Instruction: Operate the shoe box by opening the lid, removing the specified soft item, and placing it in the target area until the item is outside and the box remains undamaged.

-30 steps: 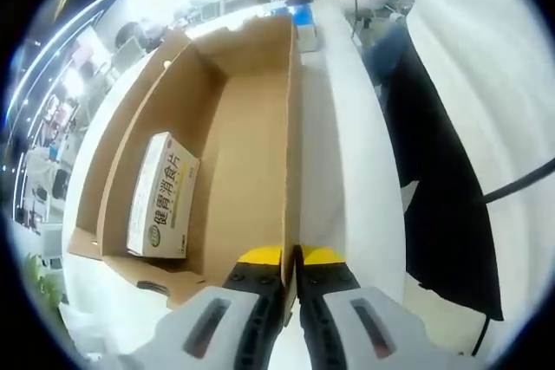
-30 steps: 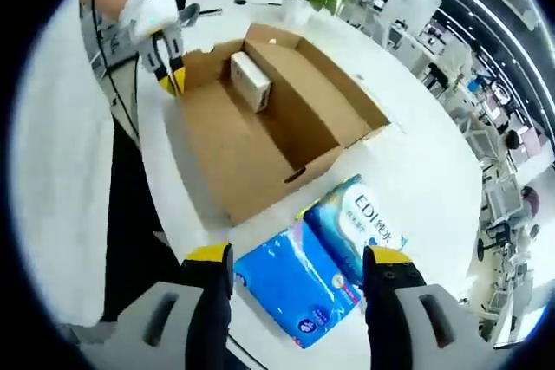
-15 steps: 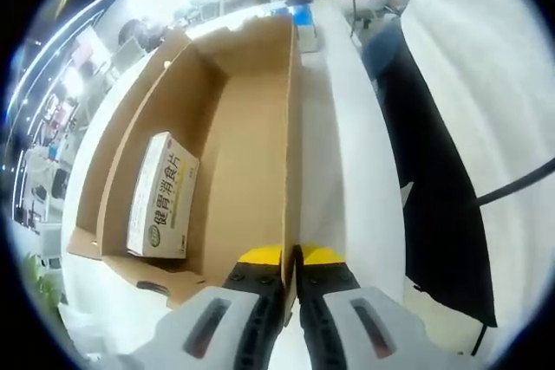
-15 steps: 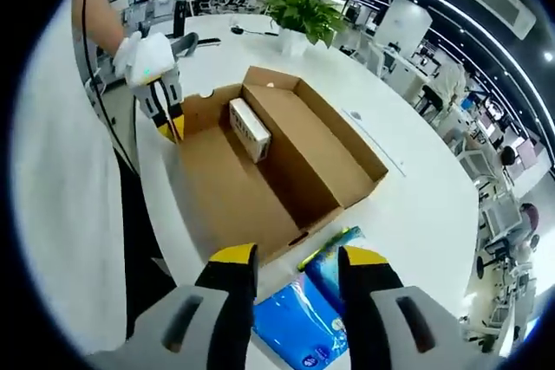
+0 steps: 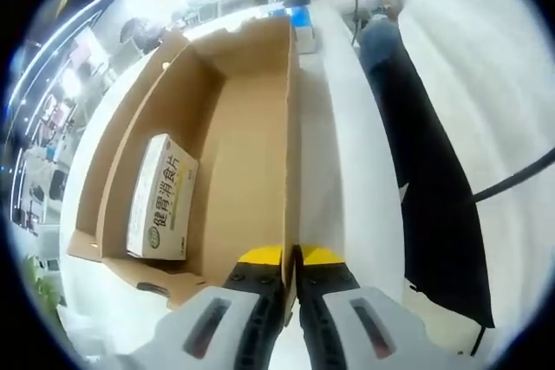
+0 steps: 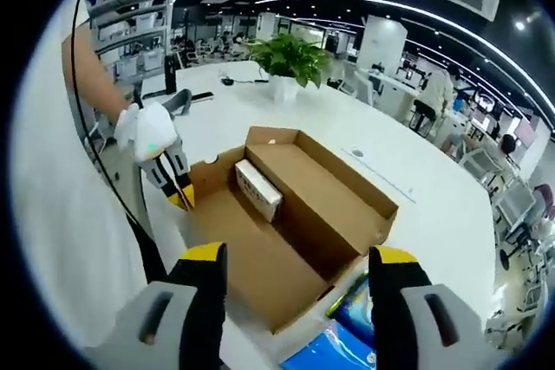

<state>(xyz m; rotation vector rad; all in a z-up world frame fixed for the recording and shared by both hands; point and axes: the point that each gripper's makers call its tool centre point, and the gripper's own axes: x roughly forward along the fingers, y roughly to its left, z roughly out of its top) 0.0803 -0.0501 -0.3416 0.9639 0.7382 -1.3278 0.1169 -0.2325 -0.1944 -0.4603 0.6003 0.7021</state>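
The open cardboard shoe box (image 5: 251,127) lies on a white table (image 5: 334,153). My left gripper (image 5: 290,257) is shut on the box's near side wall, at its corner. A small white carton with printed characters (image 5: 160,197) leans against the far inner wall. In the right gripper view the box (image 6: 303,214) and the carton (image 6: 258,190) sit ahead, and the left gripper (image 6: 179,190) shows pinching the wall under a gloved hand (image 6: 147,132). A blue soft pack (image 6: 347,340) lies on the table outside the box, just under my open right gripper (image 6: 297,266), which holds nothing.
A potted plant (image 6: 282,54) stands on the table beyond the box. The person's dark trousers (image 5: 434,197) and white top run along the table edge on the near side. The blue pack's end (image 5: 301,16) shows past the box's far end.
The right gripper has lifted and tilted up off the blue pack, so the pack has slid to the bottom of its view; its jaws narrowed, then spread again. The left gripper keeps its hold.
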